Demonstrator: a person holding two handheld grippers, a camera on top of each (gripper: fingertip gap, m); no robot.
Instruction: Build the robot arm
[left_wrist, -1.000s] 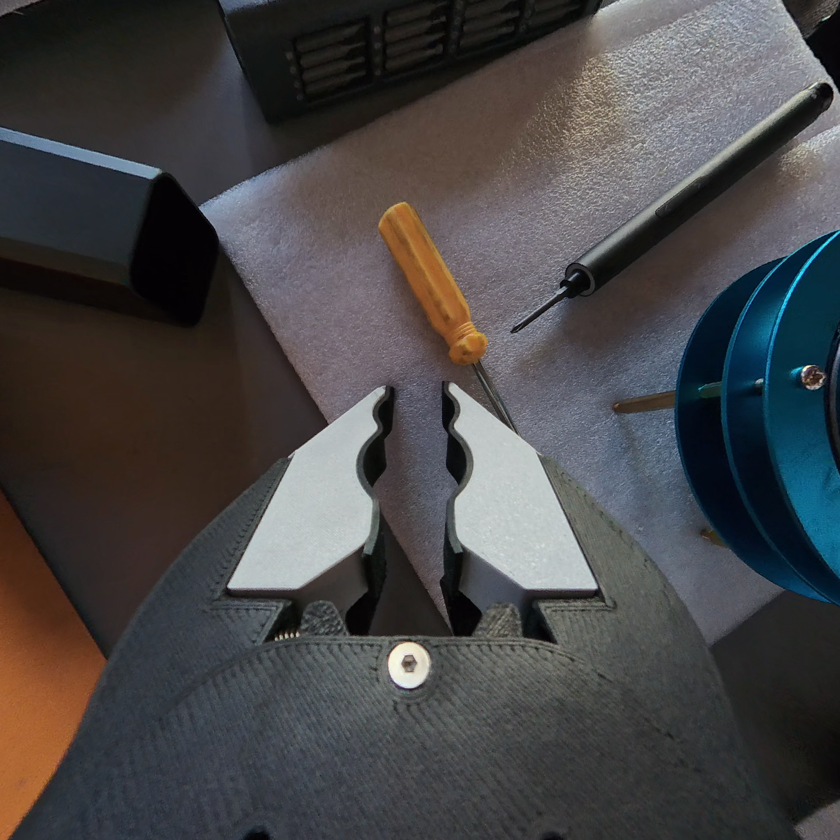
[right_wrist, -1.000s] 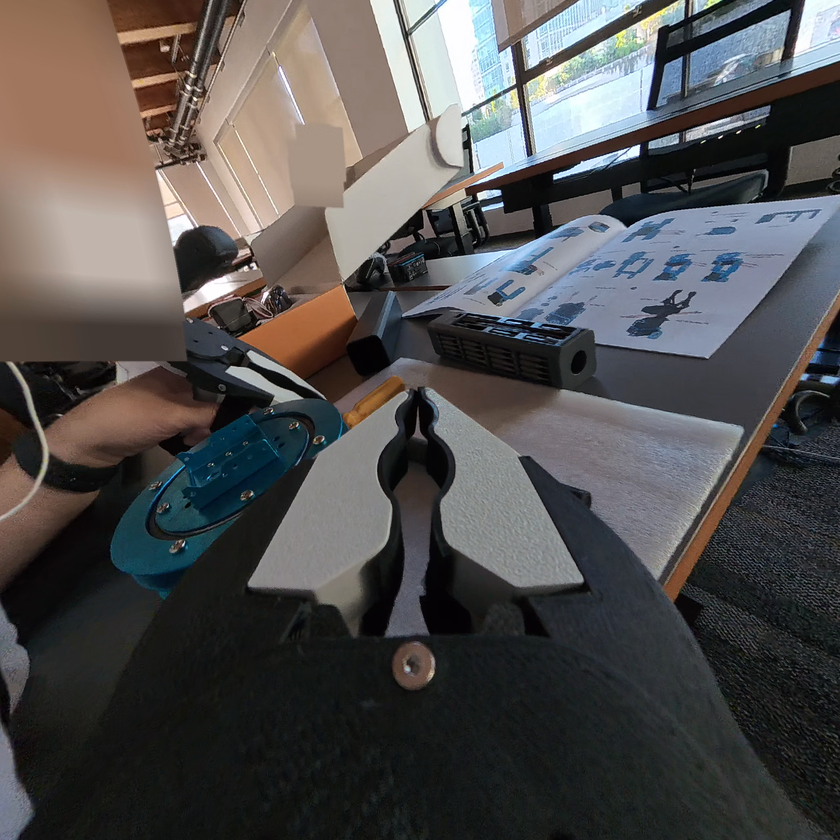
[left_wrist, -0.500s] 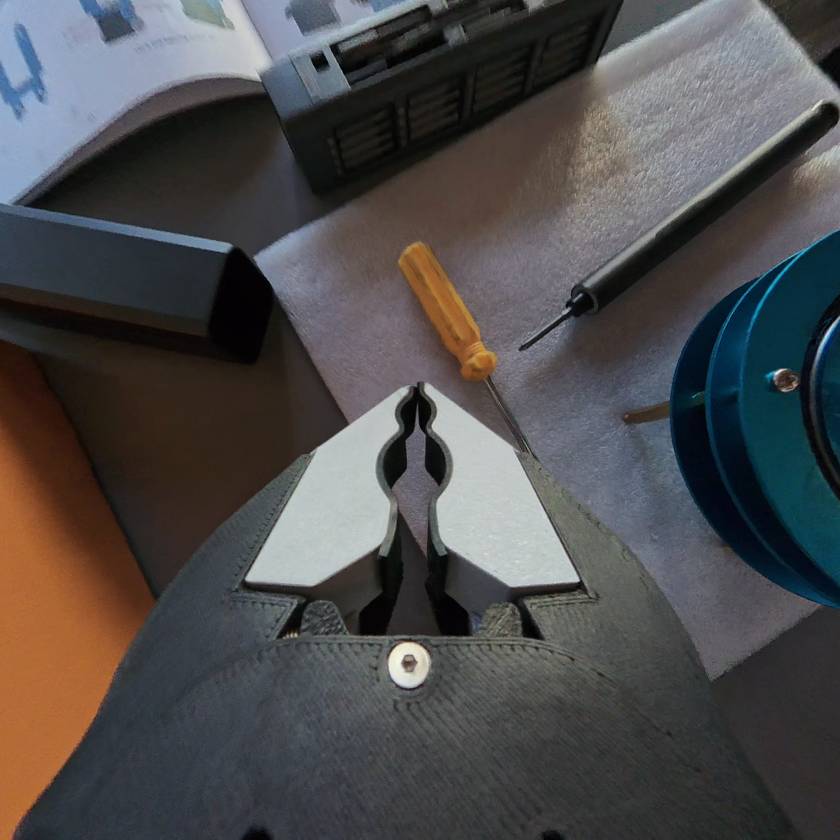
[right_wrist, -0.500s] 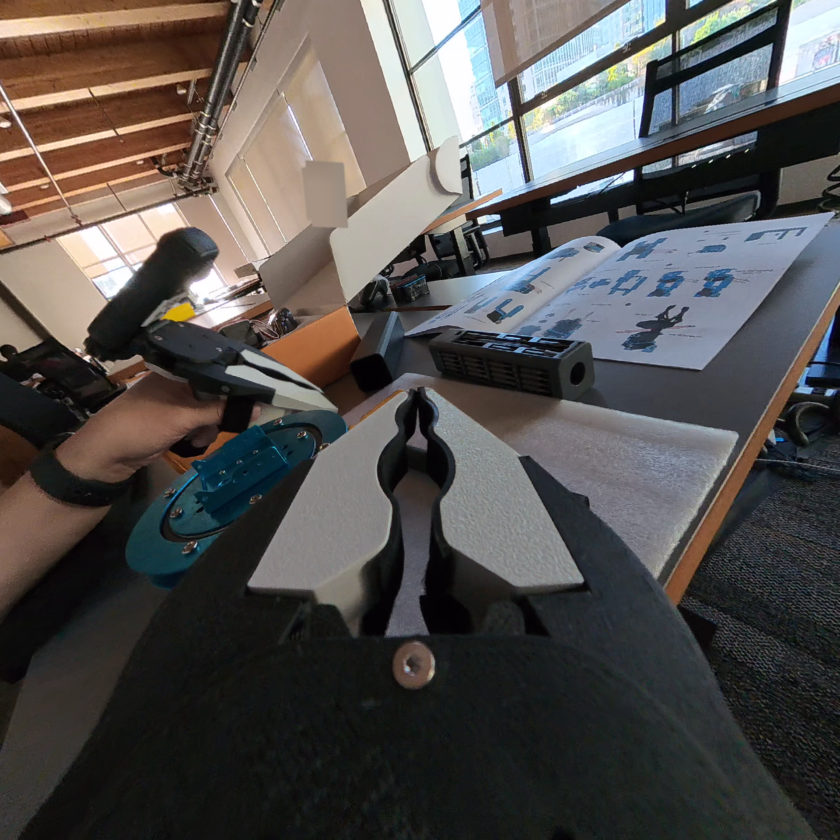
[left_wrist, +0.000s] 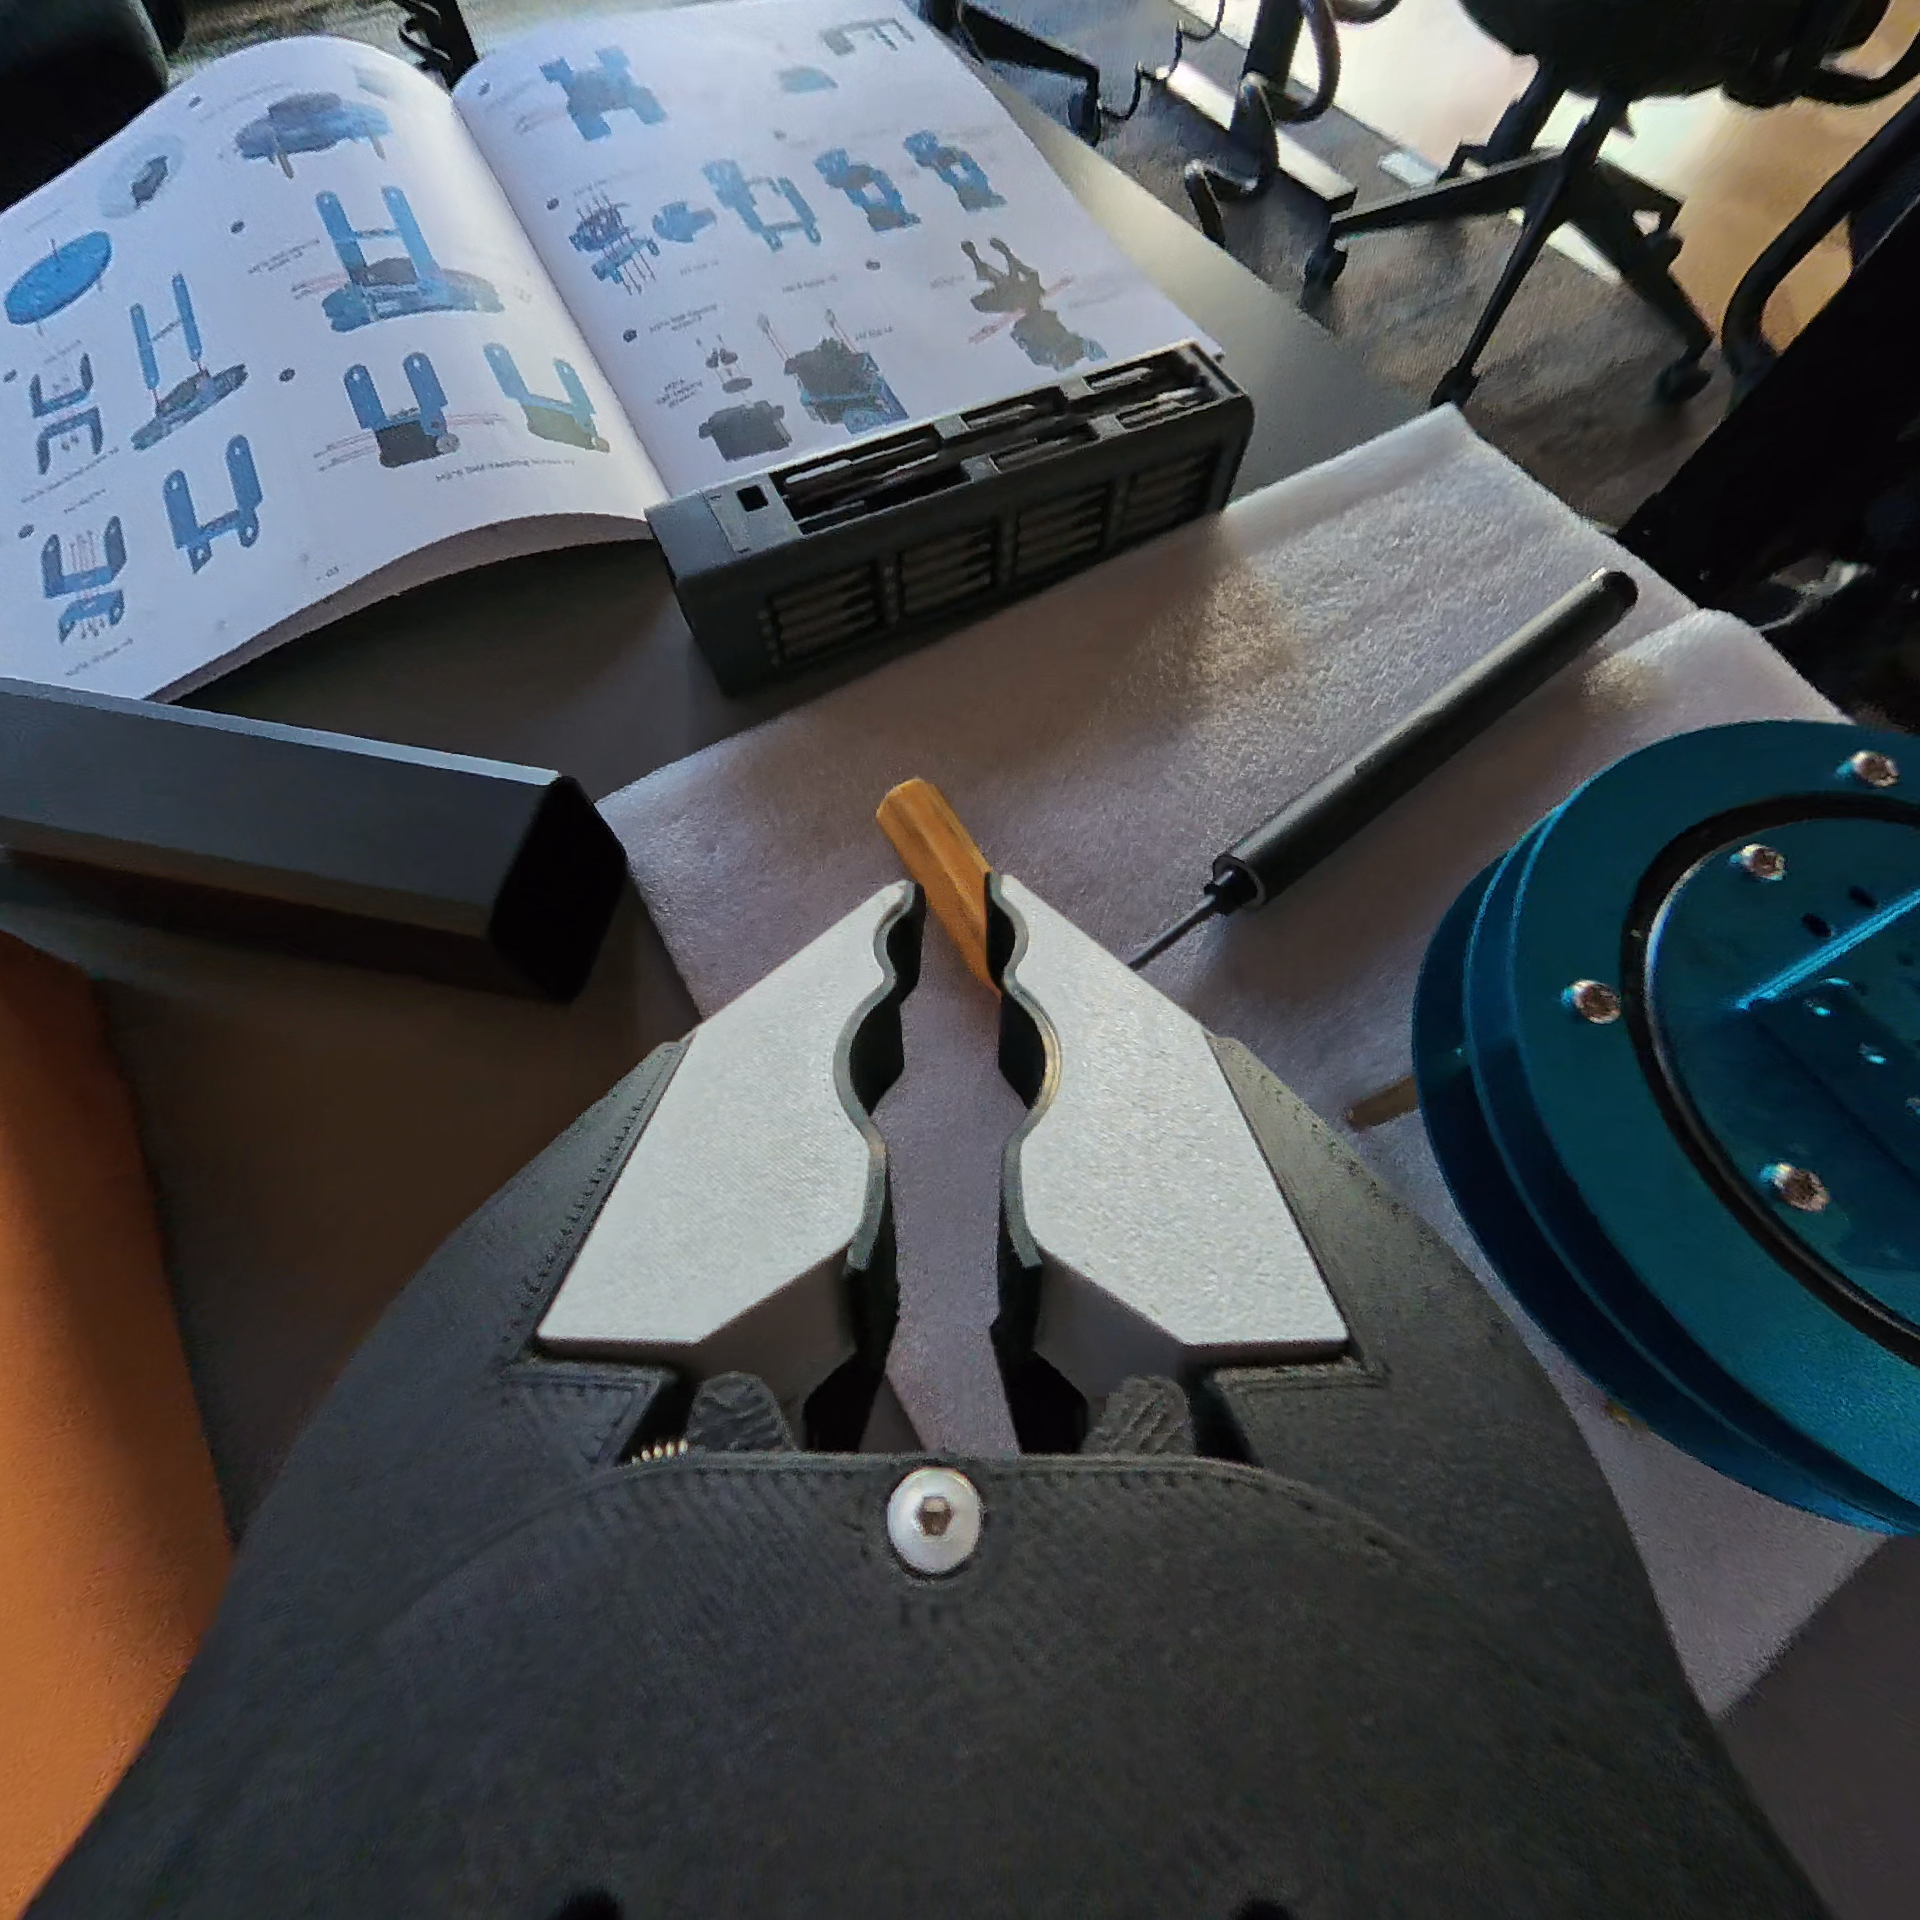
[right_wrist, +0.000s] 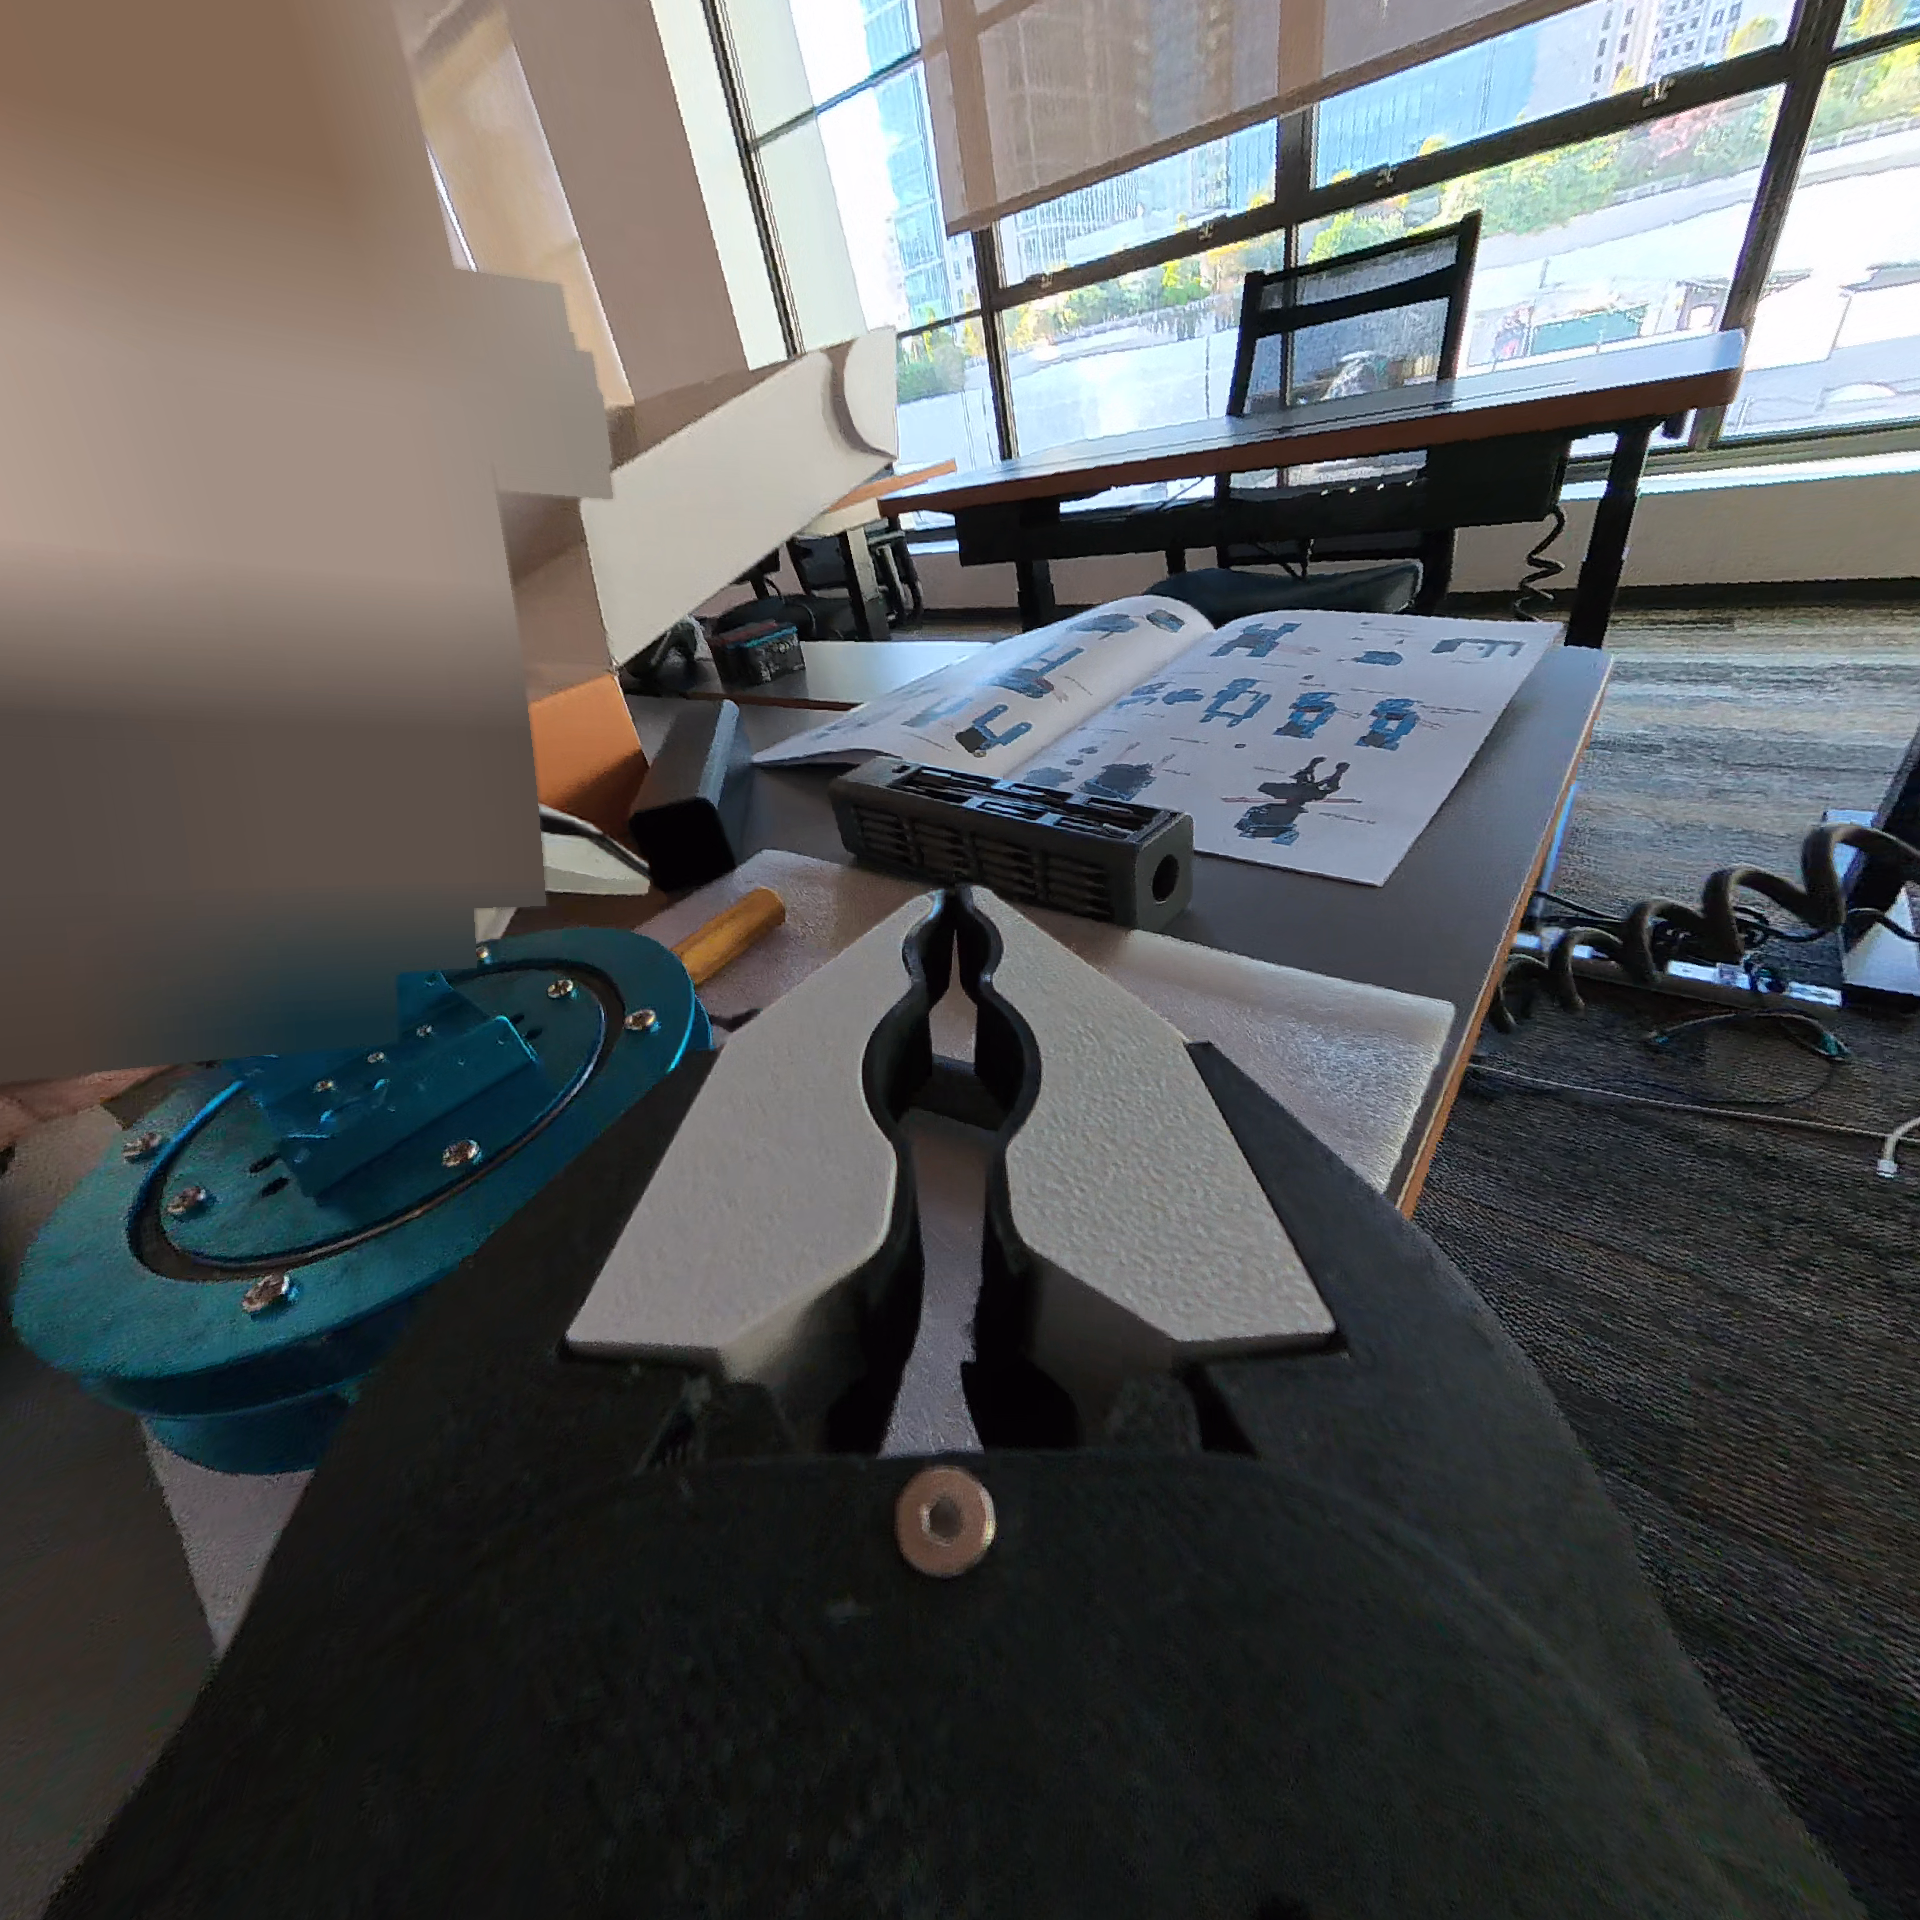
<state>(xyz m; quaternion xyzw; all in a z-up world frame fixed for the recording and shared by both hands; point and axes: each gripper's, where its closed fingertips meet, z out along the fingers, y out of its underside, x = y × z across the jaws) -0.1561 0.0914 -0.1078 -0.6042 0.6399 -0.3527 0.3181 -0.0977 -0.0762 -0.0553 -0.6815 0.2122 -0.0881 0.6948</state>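
In the left wrist view my left gripper (left_wrist: 954, 894) is closed around the handle of a yellow screwdriver (left_wrist: 935, 862) that lies on a white foam pad (left_wrist: 1143, 707); both tips touch the handle and its shaft is hidden under the fingers. A black precision screwdriver (left_wrist: 1423, 738) lies on the pad to the right. A blue metal disc assembly (left_wrist: 1662, 1091) stands tilted at the right. In the right wrist view my right gripper (right_wrist: 954, 904) is shut and empty, above the pad, with the blue disc (right_wrist: 343, 1143) to its left and the yellow handle (right_wrist: 727, 935) beyond.
A dark grey bit case (left_wrist: 956, 530) lies behind the pad, with an open manual (left_wrist: 312, 312) beyond it. A dark square tube (left_wrist: 291, 831) lies at the left beside an orange box (left_wrist: 73, 1247). The table edge (right_wrist: 1496, 987) drops off to the right. The grippers' ends are close to 20 centimetres from one another. The blue disc (right_wrist: 343, 1143) lies around 12 centimetres away from my right fingertips.
My left gripper was open, closed empty, then moved forward over the yellow screwdriver and now has its handle between the tips. The right gripper stayed shut and turned a little to the right.
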